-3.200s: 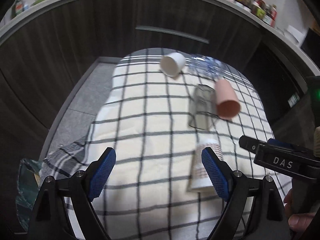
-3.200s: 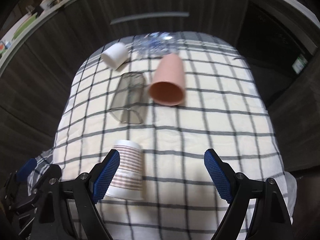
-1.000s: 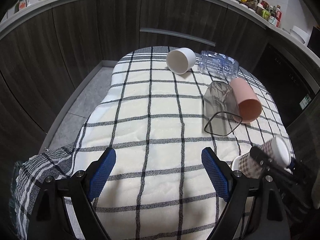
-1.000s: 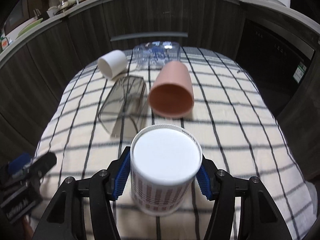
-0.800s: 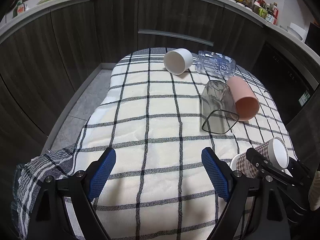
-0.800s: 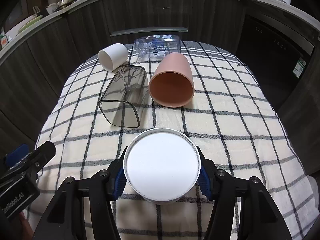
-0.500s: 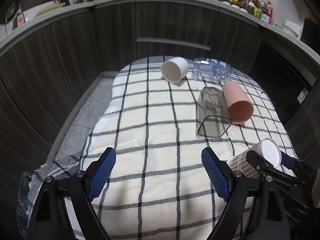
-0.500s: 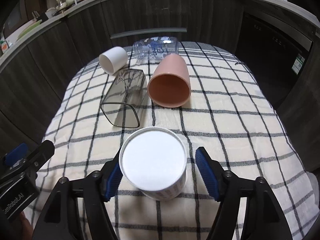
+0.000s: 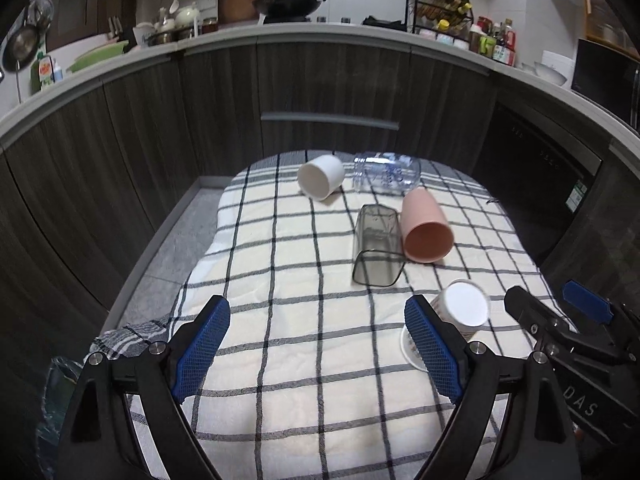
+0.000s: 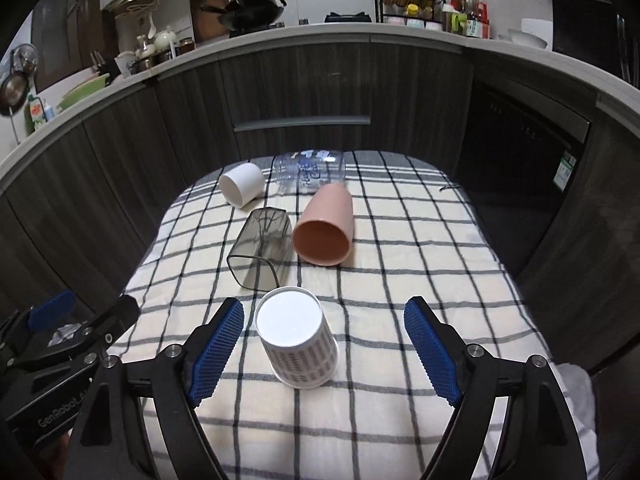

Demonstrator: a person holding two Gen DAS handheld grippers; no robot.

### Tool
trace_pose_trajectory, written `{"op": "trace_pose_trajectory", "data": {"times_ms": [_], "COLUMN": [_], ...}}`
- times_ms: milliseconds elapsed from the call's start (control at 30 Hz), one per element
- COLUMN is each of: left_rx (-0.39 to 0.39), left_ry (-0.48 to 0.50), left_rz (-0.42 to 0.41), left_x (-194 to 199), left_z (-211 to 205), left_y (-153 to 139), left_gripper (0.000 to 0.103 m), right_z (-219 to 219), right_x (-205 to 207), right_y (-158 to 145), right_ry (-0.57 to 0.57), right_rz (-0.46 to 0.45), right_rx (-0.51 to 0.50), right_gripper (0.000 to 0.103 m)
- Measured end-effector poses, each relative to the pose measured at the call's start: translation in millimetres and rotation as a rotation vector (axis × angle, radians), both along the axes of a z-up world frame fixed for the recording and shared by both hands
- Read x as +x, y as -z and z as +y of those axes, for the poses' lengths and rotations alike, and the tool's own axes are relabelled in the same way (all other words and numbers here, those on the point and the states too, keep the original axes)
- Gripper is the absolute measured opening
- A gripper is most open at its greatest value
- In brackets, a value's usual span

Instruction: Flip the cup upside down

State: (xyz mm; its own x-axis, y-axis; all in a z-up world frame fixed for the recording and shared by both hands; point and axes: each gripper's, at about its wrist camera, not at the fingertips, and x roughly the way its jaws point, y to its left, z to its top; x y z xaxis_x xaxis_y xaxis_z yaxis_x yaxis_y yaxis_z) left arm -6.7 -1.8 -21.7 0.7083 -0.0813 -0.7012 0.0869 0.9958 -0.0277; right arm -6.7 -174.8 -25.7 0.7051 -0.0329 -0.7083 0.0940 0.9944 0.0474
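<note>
Five cups lie on the checked cloth [image 10: 400,240]; only the striped paper cup [image 10: 296,344] stands mouth-down, nearest the camera, so its flip looks complete. Right gripper [image 10: 324,348] straddles the striped paper cup with fingers spread wide, gripping nothing; left gripper [image 9: 316,348], beside it, is likewise wide open and empty.

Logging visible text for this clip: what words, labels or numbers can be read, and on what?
"DAS" on the right gripper body, left wrist view.
"GenRobot" on the left gripper body, its ending unclear.
Blue lettering on the clear jar: too distorted to read.
Green sticker on the dark appliance door: too small to read.
Counter bottles: labels unreadable.
</note>
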Motion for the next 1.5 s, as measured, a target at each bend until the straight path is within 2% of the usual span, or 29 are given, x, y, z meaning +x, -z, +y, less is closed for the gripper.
{"op": "trace_pose_trajectory", "data": {"times_ms": [167,533,1500], "left_rx": [0.017,0.044,0.038], "left_ry": [0.001,-0.017,-0.019], "left_rz": [-0.025,-0.021,-0.031], "left_x": [-13.2,-28.5,-33.3], "left_z": [-6.6,-5.6,-4.6], "left_y": [-12.7,-16.6,-19.8], "left_gripper": [0.094,0.094,0.094], "right_z": [-8.8,-13.1,-11.0], "right_x": [-12.7,-32.6,-35.1], "right_y": [-7.4,-18.3,-24.5], "right_ry": [0.01,0.028,0.023], "right_rz": [-0.003,-0.026,-0.043], "right_rx": [0.018,0.01,-0.002], "right_gripper": [0.083,0.084,0.084]}}
